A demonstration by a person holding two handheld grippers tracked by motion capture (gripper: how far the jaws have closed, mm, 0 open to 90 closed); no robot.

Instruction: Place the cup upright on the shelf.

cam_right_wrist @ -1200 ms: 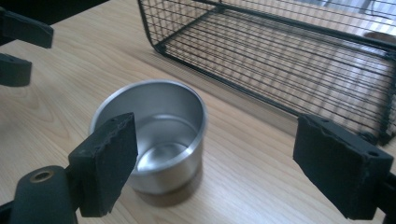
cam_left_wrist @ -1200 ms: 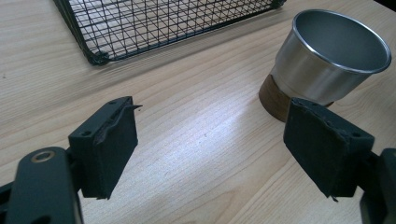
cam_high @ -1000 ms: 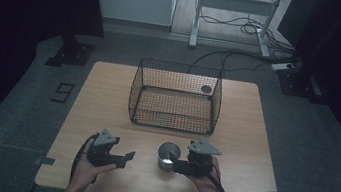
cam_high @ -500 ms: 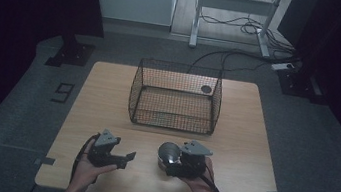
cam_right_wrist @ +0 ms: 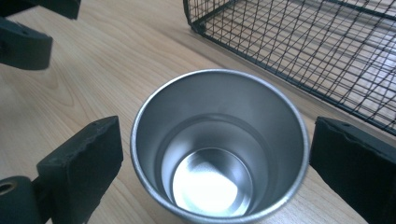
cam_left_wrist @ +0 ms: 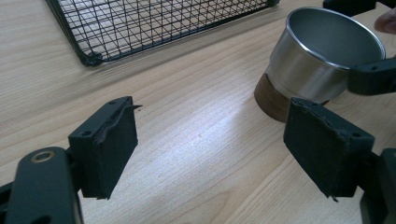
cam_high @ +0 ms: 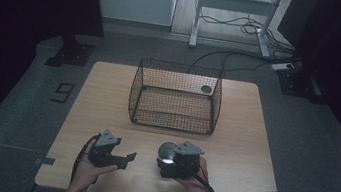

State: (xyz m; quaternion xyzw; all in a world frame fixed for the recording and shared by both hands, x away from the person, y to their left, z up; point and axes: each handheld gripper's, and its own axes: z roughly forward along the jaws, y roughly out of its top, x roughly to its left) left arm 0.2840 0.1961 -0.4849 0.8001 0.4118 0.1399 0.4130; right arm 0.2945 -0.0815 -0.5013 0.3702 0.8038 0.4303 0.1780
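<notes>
A steel cup [cam_right_wrist: 219, 149] with a dark wooden base stands upright and mouth-up on the near part of the bench [cam_high: 246, 152], in front of the wire basket [cam_high: 176, 97] and apart from it. Its interior is bare metal, with a bright reflection on the bottom.

The right tool [cam_right_wrist: 219, 154] straddles the cup: one black pad [cam_right_wrist: 86, 161] stands on either side of the rim, each with a visible gap to the metal, so the tool is released and presses on nothing. Its jaws have just been opening, with the cup between them. In the high view the right tool [cam_high: 170, 157] sits over the cup [cam_high: 168, 151], held in the person's right hand [cam_high: 196, 183].

The left tool [cam_left_wrist: 210, 154] is also released, its jaws spread wide over bare wood with nothing between them. It lies just beside the cup [cam_left_wrist: 322, 56] and points toward it. In the high view the left tool [cam_high: 127, 158] rests in the person's left hand [cam_high: 90, 170].

The basket stands at the middle of the bench.
</notes>
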